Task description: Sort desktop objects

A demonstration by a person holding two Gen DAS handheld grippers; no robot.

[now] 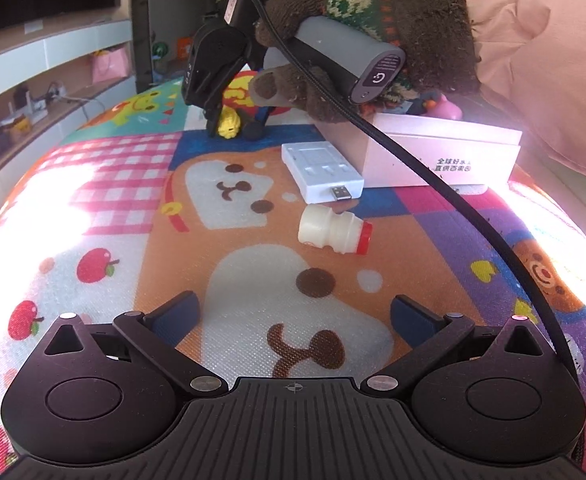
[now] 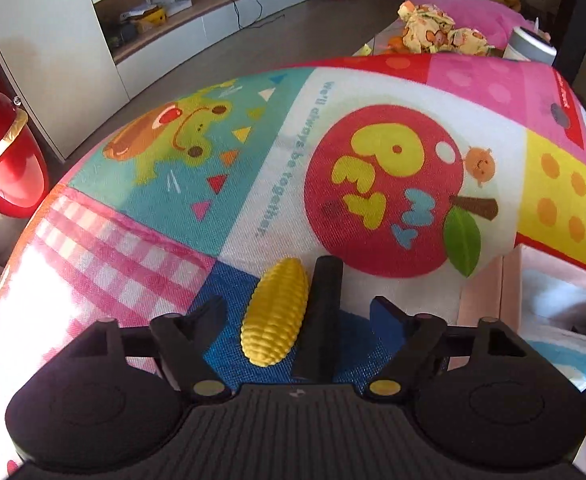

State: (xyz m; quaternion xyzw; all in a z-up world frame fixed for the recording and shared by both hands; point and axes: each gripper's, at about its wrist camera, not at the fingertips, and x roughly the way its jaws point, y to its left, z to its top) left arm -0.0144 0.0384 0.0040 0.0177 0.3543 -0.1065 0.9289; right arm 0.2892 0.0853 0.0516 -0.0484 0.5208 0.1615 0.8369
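Cartoon mat (image 1: 105, 184), corn (image 2: 275, 316) and black bar (image 2: 321, 320) between parted right gripper (image 2: 299, 316) jaws, unpinched, left gripper (image 1: 295, 312) spread, empty, bottle (image 1: 335, 234) beyond.

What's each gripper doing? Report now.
Left gripper: open, empty.
Right gripper: open around the toy corn and a black bar, gripping neither.

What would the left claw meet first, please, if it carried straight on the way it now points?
Probably the printed mat itself: the open left claw points down at bare cartoon print. The small white bottle with a red cap, lying on its side, sits further ahead. Depth is hard to judge through the fisheye.
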